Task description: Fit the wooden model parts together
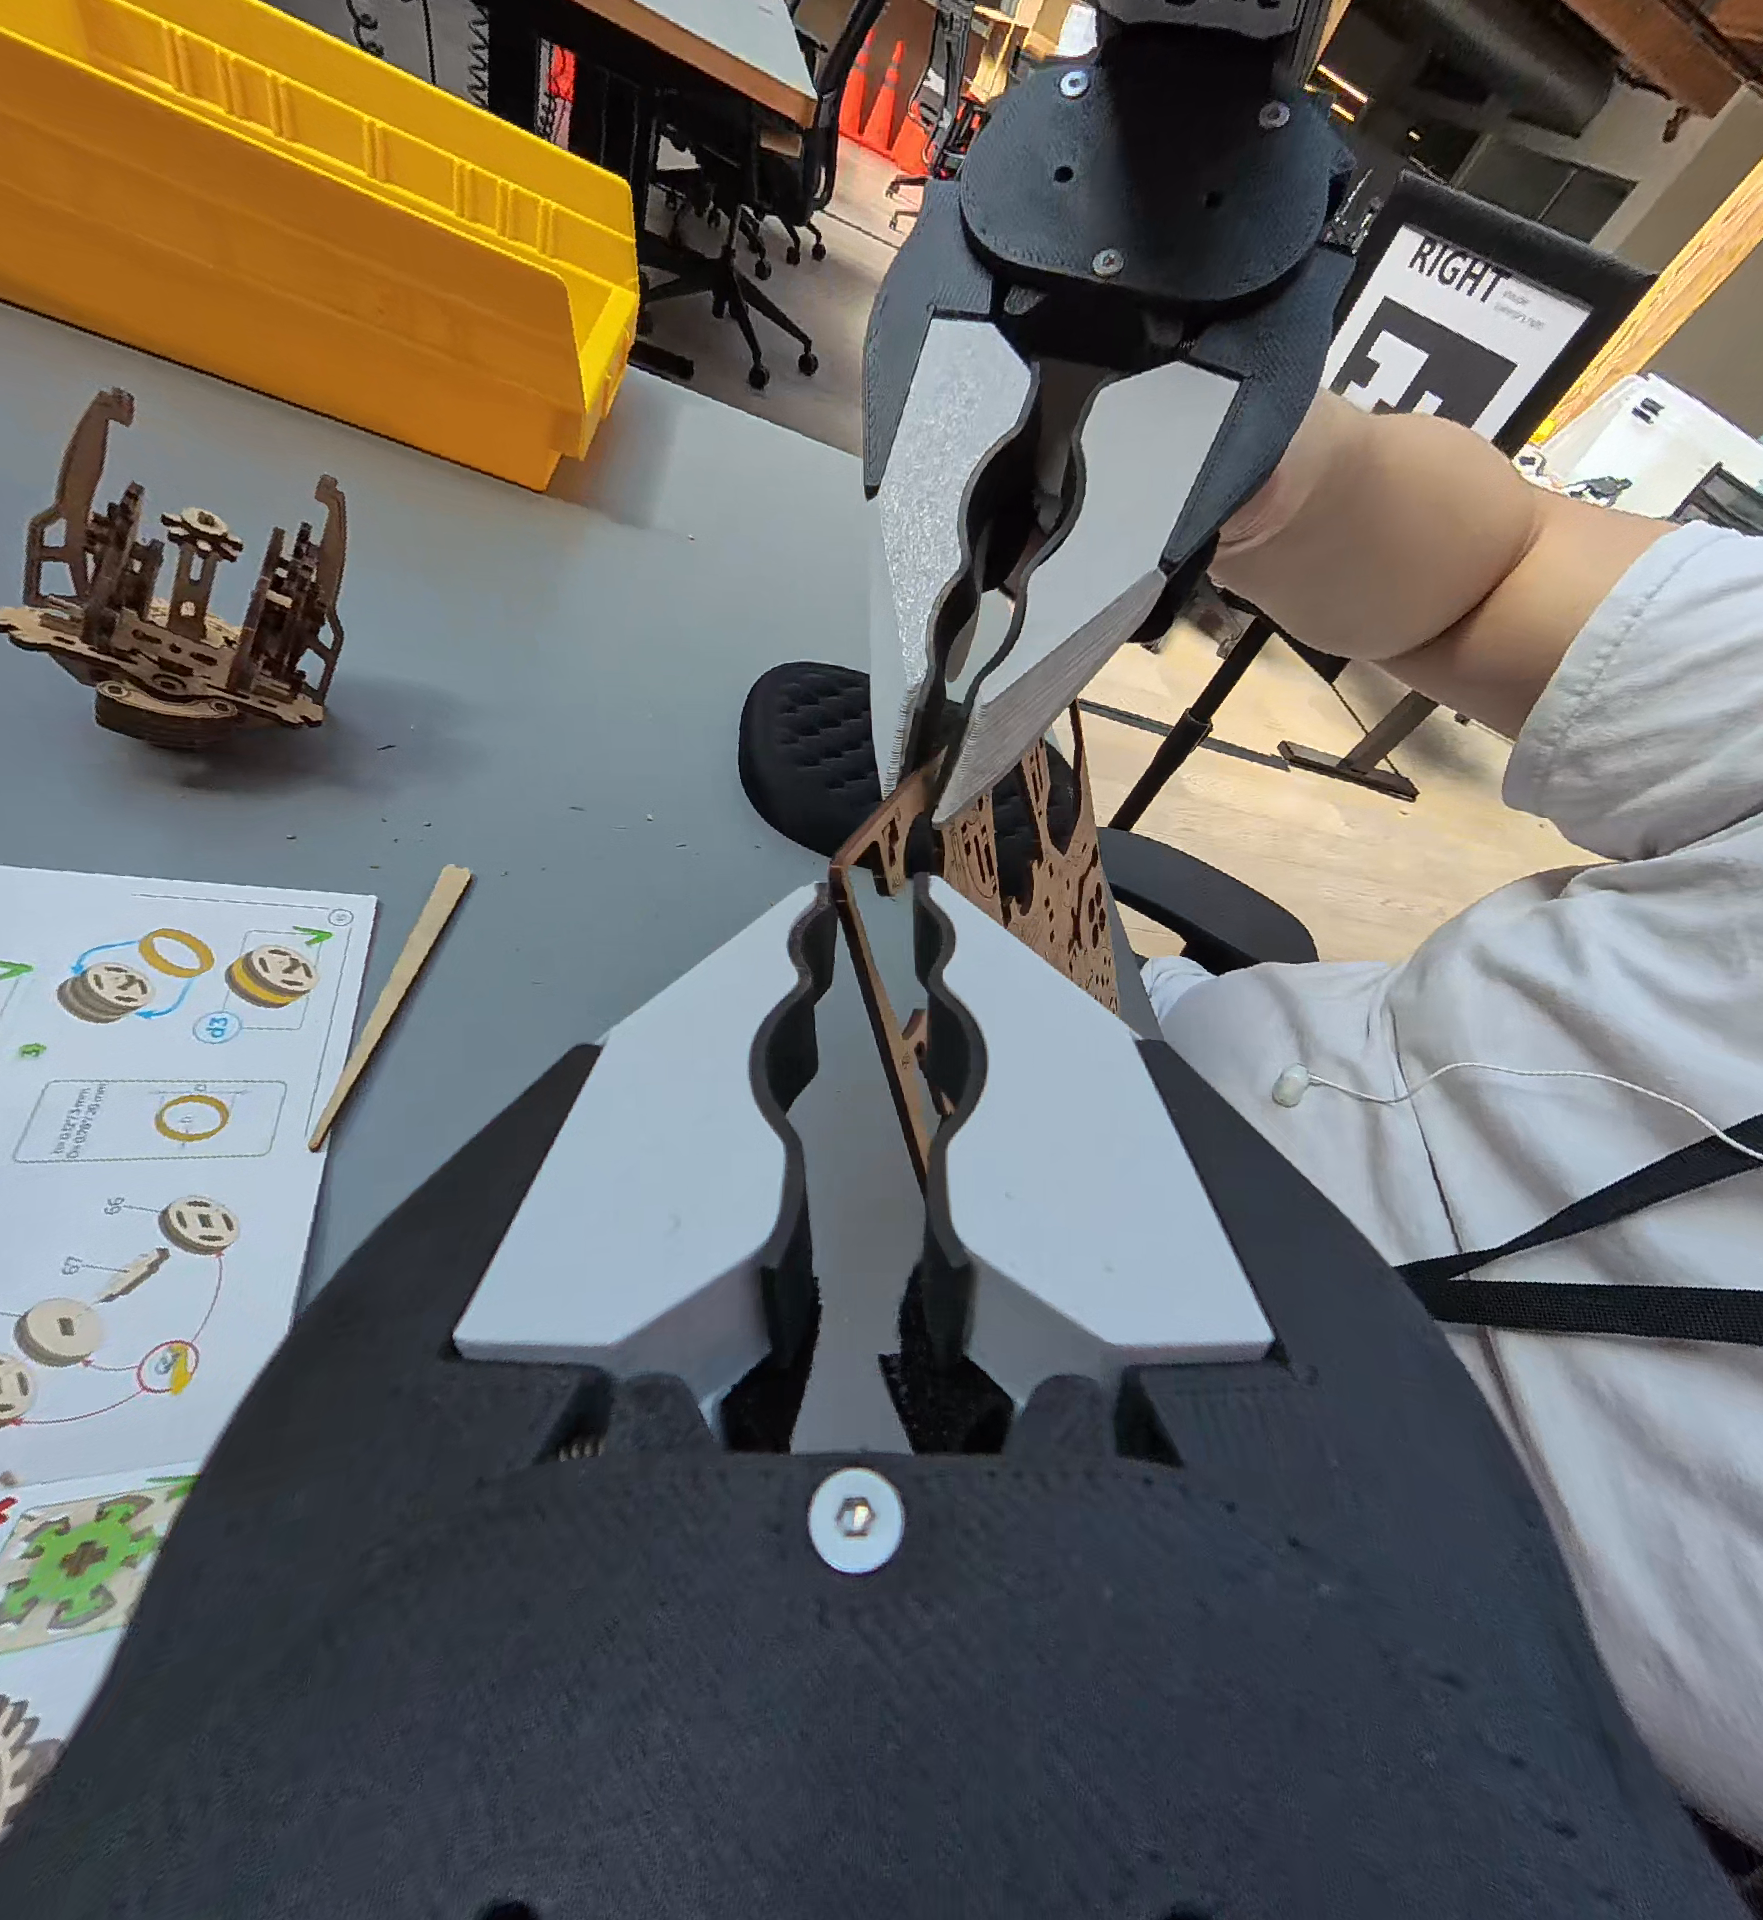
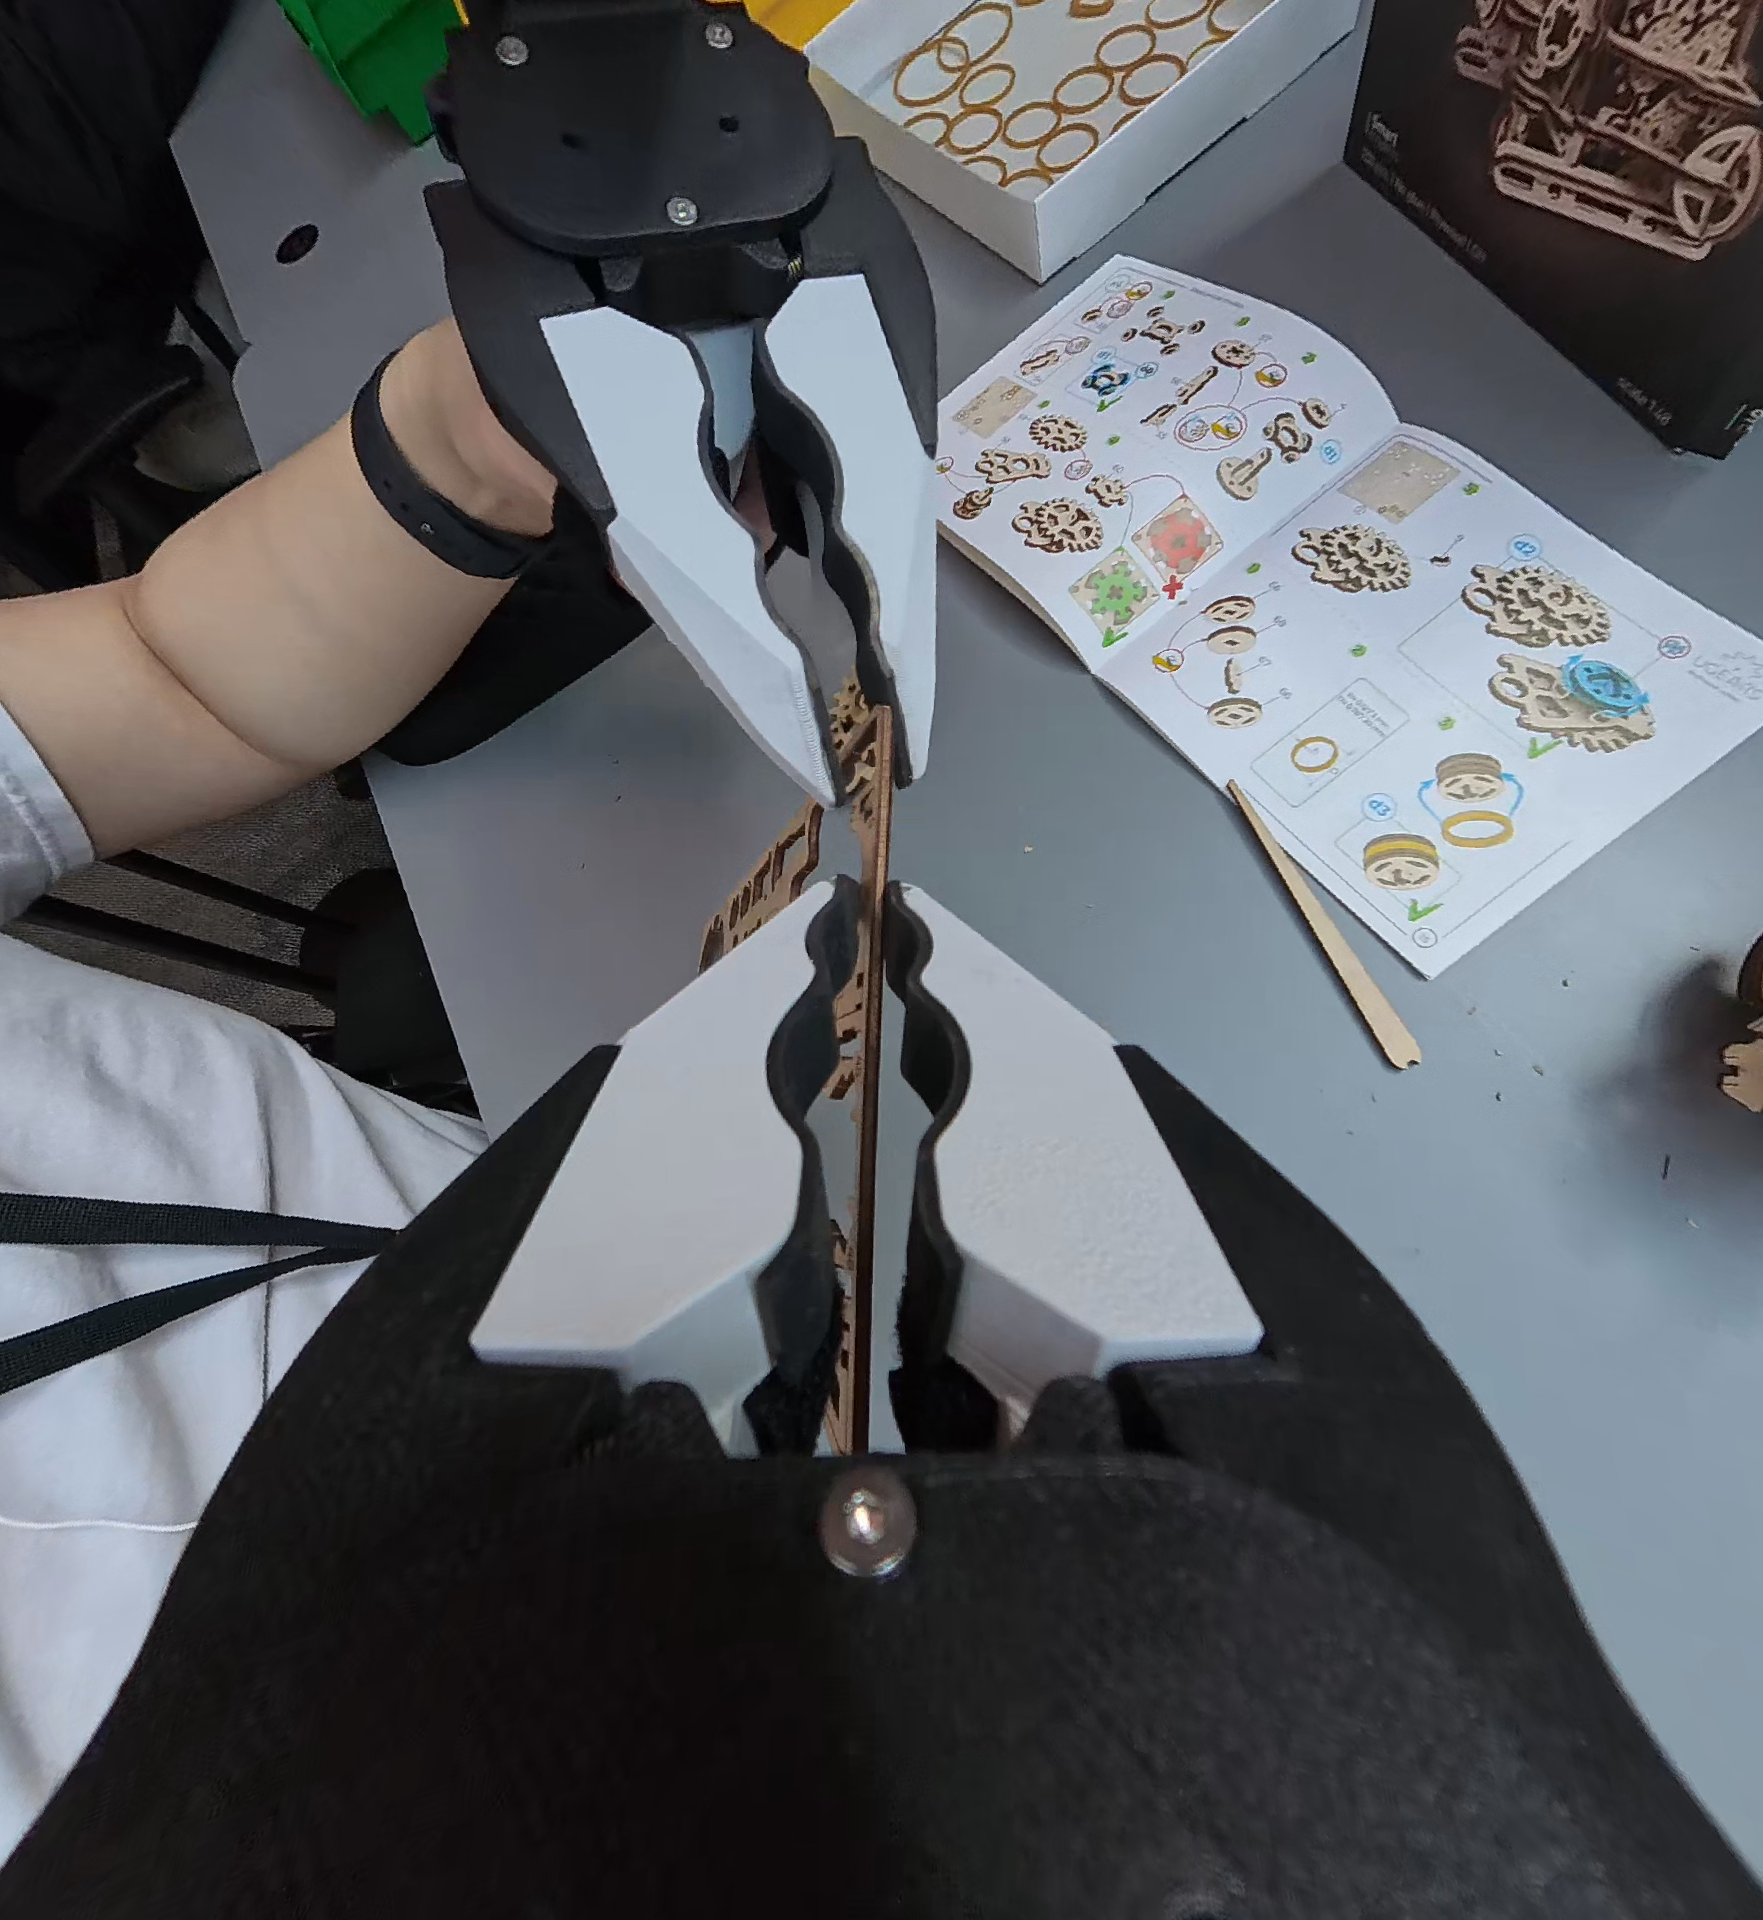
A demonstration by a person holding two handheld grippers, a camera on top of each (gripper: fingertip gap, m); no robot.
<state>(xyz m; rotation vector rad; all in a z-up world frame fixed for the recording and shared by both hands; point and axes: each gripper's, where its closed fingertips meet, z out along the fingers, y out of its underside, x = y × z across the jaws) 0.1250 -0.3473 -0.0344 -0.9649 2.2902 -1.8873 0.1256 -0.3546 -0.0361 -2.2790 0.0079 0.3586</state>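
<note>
In the left wrist view, the left gripper (image 1: 866, 894) had its jaws narrowed on one edge of a laser-cut wooden sheet (image 1: 1043, 862), held edge-on above the grey table (image 1: 565, 665), with the part-built wooden model (image 1: 181, 603) well apart to the sheet's left. In the right wrist view, the right gripper (image 2: 861, 894) likewise pinched the sheet (image 2: 872, 1039), opposite the left gripper (image 2: 861, 779), the instruction booklet (image 2: 1376, 603) lying to the sheet's right. Freeing a part would probably go best with both grips close to it and gentle bending, so the thin wood does not snap.
</note>
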